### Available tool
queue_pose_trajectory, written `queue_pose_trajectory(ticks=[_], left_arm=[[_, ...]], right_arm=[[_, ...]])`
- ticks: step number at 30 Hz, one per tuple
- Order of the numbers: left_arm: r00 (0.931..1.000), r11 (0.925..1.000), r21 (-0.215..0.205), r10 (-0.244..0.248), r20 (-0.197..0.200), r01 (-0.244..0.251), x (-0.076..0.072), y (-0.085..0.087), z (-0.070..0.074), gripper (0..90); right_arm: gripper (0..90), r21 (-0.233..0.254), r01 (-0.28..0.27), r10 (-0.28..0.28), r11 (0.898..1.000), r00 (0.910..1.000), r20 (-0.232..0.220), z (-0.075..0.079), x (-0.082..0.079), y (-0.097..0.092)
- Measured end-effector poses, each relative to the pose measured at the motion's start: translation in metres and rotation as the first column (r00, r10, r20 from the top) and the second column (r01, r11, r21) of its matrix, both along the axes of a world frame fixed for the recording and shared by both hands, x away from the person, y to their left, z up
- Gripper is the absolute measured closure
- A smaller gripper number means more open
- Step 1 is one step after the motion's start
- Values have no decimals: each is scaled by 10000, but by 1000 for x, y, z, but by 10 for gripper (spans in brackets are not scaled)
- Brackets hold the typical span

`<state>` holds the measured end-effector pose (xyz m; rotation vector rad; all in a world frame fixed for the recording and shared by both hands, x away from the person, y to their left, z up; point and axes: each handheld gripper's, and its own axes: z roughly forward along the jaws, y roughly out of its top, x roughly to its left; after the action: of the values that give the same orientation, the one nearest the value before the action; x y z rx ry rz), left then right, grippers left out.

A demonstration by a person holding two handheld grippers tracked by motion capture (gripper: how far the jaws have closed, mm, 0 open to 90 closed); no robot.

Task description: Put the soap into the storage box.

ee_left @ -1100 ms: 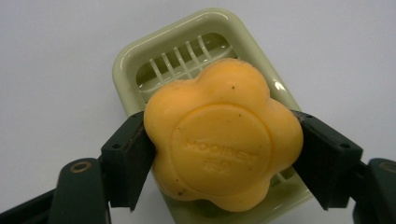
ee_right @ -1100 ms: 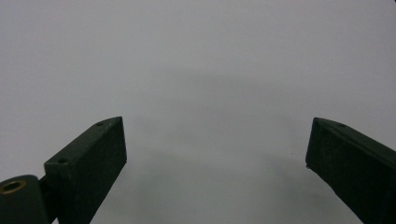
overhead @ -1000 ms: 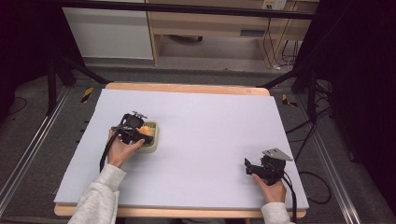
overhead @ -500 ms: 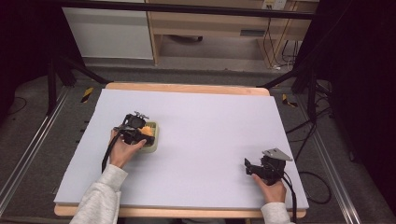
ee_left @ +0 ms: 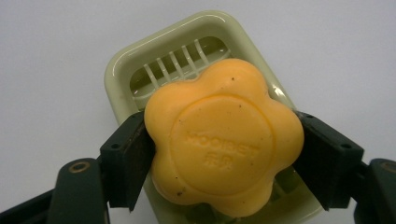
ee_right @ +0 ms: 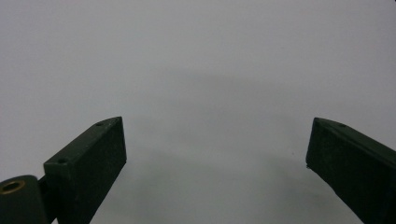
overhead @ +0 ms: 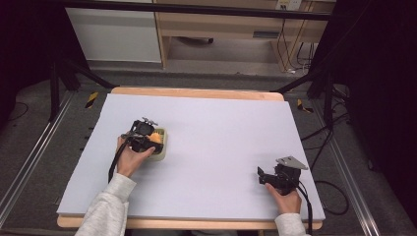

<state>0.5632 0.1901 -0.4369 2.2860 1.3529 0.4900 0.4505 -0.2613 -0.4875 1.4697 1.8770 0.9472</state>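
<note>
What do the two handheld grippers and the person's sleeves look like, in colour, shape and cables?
Both grippers are black. The left gripper has two blocky jaws with flat pads and a brass-coloured ring at a joint. The right gripper carries a grey three-cornered plate on top. A black cable trails from each one toward the person. The sleeves are light grey, with ribbed cuffs at the wrists.

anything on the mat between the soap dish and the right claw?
Nothing: in the high view, bare mat separates the soap dish from the right claw.
</note>
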Motion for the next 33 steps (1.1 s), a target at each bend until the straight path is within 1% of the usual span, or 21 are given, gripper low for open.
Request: queue_pose_trajectory(ticks=[3,6,9,14,17,20,22,25,28,31,33], left_arm=[[10000,10000,25,60,63,-61,-1,0,1,250],[9998,9999,-75,76,203,-74,-2,2,4,228],[9991,9997,-249,77,413,-66,-5,4,8,213],[9982,9989,-461,-9,596,36,-11,6,13,207],[9972,9970,-756,-87,739,143,-16,7,14,208],[9959,9953,-933,-182,882,264,-22,8,16,207],[9943,9929,-1160,-131,1061,255,-27,8,17,209],[9908,9907,-1301,-220,1336,396,-35,11,19,213],[9875,9899,-1307,-339,1537,543,-42,13,19,224],[9844,9862,-1539,-345,1726,615,-49,14,19,228],[9821,9857,-1556,-360,1851,654,-52,15,20,229]], right_arm=[[55,9,14,-14,10000,10000,-3,0,0,0],[55,29,6,-6,10000,10000,-28,0,0,0],[55,-22,-12,12,10000,10000,0,0,0,0],[55,-7,-9,9,10000,10000,-2,0,0,0],[55,4,20,-20,10000,10000,0,0,0,0],[55,24,6,-6,10000,10000,5,0,0,0],[55,26,14,-14,10000,10000,2,0,0,-1],[55,38,9,-9,10000,10000,8,0,0,-1],[55,59,16,-16,10000,10000,13,0,0,-1],[55,66,56,-56,10000,10000,45,0,0,-1],[55,79,59,-60,10000,10000,34,0,0,-1]])
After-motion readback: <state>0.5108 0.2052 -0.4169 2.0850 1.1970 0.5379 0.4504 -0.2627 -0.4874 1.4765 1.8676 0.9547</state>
